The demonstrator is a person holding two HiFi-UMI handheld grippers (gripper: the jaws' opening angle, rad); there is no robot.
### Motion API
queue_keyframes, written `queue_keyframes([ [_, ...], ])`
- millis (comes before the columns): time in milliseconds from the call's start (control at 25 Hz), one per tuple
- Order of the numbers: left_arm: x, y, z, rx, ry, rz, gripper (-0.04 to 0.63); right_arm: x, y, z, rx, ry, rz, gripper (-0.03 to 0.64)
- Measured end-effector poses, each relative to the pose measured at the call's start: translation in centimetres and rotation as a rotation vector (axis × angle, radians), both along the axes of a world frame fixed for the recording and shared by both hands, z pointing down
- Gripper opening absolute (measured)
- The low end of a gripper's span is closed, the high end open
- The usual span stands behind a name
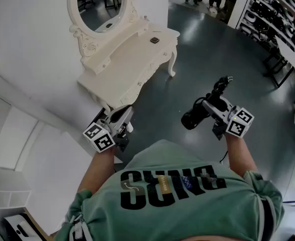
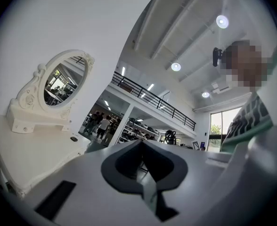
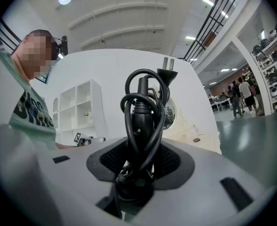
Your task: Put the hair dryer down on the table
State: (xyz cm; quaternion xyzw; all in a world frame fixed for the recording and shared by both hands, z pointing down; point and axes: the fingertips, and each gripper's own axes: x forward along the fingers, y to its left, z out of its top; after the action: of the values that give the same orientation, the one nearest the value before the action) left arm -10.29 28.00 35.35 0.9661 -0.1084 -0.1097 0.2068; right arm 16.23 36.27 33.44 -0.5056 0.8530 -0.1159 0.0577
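Right gripper view shows my right hand-held gripper (image 3: 141, 166) clamped on the hair dryer (image 3: 139, 112), cord wound round its handle, held in the air well apart from the white bench (image 1: 132, 67). My left hand-held gripper (image 2: 145, 168) is closed, empty. A mirror (image 1: 100, 4) tops the bench; grey floor (image 1: 212, 49) all round.

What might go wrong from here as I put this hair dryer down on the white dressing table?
The cord is only looped loosely round the hair dryer, plug sticking out; it may snag or unwind. The right gripper holds it over the floor, apart from the table, so a slip would drop it. A small dark object on the table could get hit.
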Motion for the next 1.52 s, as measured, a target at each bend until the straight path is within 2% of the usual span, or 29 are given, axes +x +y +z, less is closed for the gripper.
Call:
queue_keyframes([
  [720,2.3,0.6,-0.5,0.023,-0.005,-0.004,0.011,2.0,0.4,-0.8,0.017,0.015,-0.016,0.156],
  [1240,8.8,3.4,-0.4,0.049,-0.004,-0.047,0.011,8.4,2.7,-1.5,0.032,0.034,-0.05,0.156],
  [1520,11.6,4.1,0.8,0.007,-0.012,-0.049,0.011,11.1,2.5,-0.7,0.021,0.027,-0.057,0.156],
])
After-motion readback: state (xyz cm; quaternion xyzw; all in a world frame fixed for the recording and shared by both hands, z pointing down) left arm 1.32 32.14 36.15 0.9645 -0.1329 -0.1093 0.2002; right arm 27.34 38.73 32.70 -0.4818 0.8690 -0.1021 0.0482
